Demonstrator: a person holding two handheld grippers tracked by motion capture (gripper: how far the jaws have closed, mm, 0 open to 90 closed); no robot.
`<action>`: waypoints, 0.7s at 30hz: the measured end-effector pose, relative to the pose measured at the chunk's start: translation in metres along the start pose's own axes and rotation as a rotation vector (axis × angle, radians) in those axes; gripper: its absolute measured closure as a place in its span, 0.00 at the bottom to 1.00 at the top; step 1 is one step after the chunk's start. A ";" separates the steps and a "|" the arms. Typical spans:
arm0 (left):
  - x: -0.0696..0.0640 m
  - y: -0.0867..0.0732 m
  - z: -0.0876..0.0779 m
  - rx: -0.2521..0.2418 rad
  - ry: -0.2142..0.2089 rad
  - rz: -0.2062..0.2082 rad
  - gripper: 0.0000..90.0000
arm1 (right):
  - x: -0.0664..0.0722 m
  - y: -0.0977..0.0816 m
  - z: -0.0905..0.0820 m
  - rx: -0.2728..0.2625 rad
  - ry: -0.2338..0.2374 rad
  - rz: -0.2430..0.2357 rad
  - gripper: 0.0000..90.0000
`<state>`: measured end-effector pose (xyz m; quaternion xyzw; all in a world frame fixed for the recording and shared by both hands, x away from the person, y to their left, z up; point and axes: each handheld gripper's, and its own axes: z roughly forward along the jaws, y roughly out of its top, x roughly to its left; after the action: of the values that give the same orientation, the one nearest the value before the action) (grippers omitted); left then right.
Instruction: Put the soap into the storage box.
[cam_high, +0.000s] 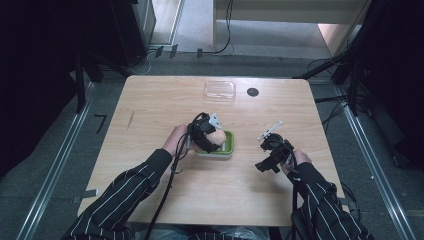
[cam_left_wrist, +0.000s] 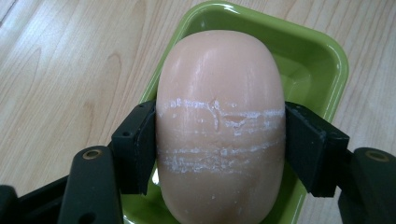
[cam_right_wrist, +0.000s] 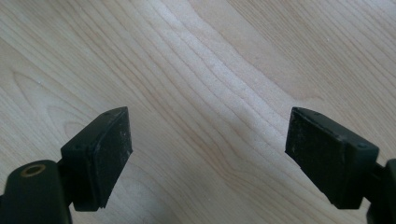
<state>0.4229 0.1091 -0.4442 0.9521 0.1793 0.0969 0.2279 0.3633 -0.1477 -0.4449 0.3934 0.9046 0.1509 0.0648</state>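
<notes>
1. The left gripper (cam_high: 212, 136) sits just left of the table's middle in the high view, held by the person's left hand (cam_high: 176, 141) from a striped sleeve; its jaws are closed tight against the two sides of a pale pink bar of soap (cam_left_wrist: 219, 126), whose surface carries white scuffed lines across the pinched band.
2. The soap is above the green soap dish (cam_left_wrist: 327, 60); whether it touches the dish floor I cannot tell; the dish rests on the wooden table (cam_high: 165, 100).
3. A clear plastic lid (cam_high: 220, 90) lies near the far edge, well apart from the dish; a small dark disc (cam_high: 253, 92) lies just to its right.
4. The right gripper (cam_high: 264, 156) is over bare wood right of the dish; its jaws stand wide apart, holding nothing.
</notes>
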 end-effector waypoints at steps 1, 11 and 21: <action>0.000 0.000 0.001 0.003 0.005 0.005 0.37 | 0.000 0.000 0.000 0.000 0.000 0.000 0.17; 0.001 -0.002 0.003 0.002 -0.004 -0.005 0.37 | 0.000 0.000 0.000 0.003 0.001 0.003 0.17; 0.002 -0.004 0.006 0.017 -0.013 -0.006 0.37 | 0.000 0.000 0.001 0.006 0.009 0.007 0.17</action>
<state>0.4249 0.1110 -0.4508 0.9540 0.1815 0.0887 0.2214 0.3638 -0.1471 -0.4460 0.3959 0.9040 0.1501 0.0589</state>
